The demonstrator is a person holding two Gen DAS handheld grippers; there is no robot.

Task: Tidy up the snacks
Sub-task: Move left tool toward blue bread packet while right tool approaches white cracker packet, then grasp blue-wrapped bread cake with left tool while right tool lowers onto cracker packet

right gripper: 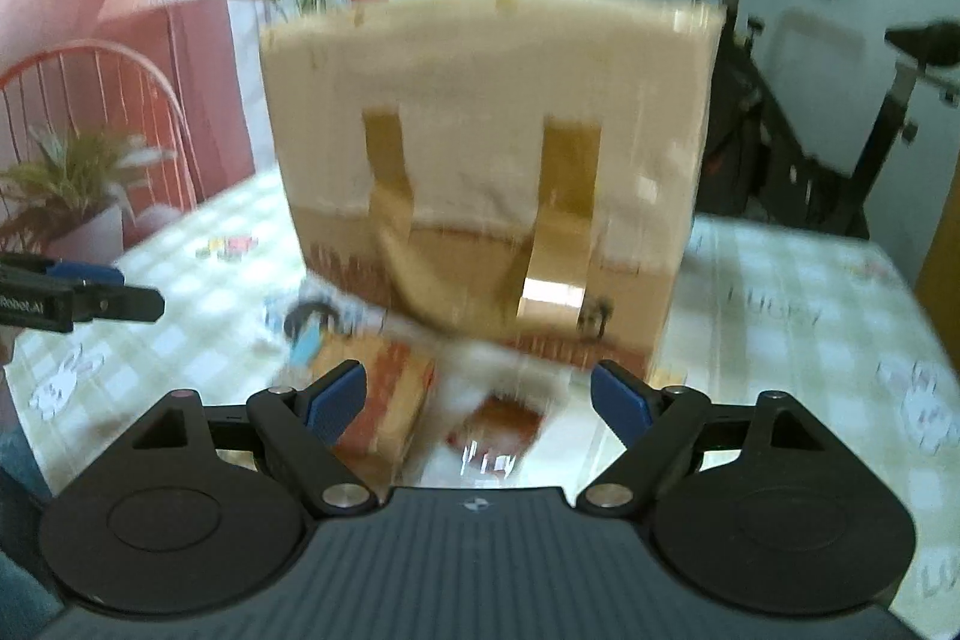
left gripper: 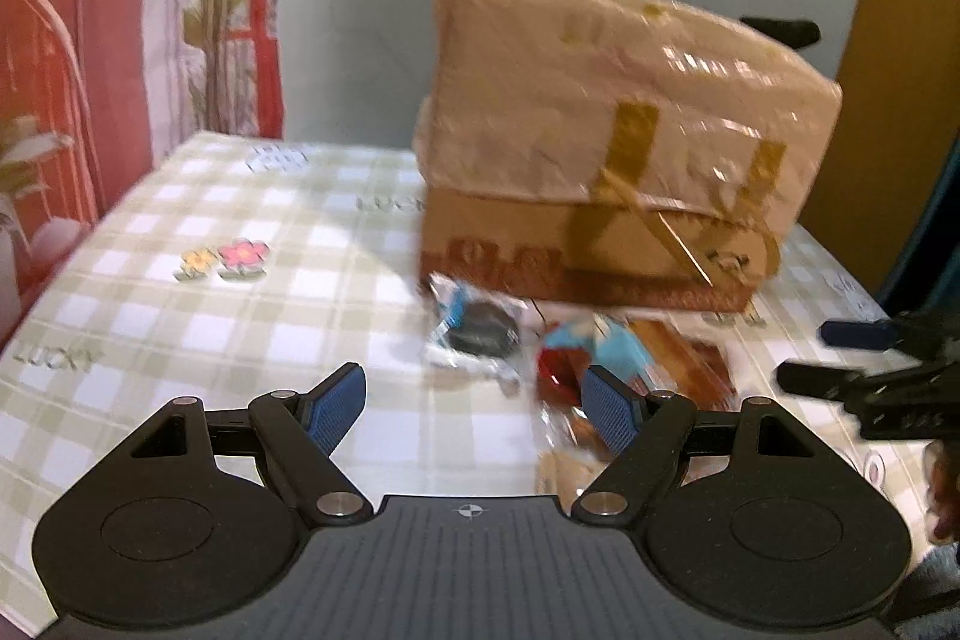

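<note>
tan bag (left gripper: 600, 100), green-checked tablecloth (left gripper: 210, 328)

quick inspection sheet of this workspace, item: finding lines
surface: table with green checked cloth, printed flowers and "LUCKY" marks
job's things: tan tote bag standing upright; dark round wrapped snack, blue and red wrapper, brown packet lying in front of it
clutter: nothing seen
grippers: left gripper open, empty; right gripper open, empty, over the snacks
cables: nothing seen
surroundings: potted plant, red chair, exercise bike; both views blurred
</note>
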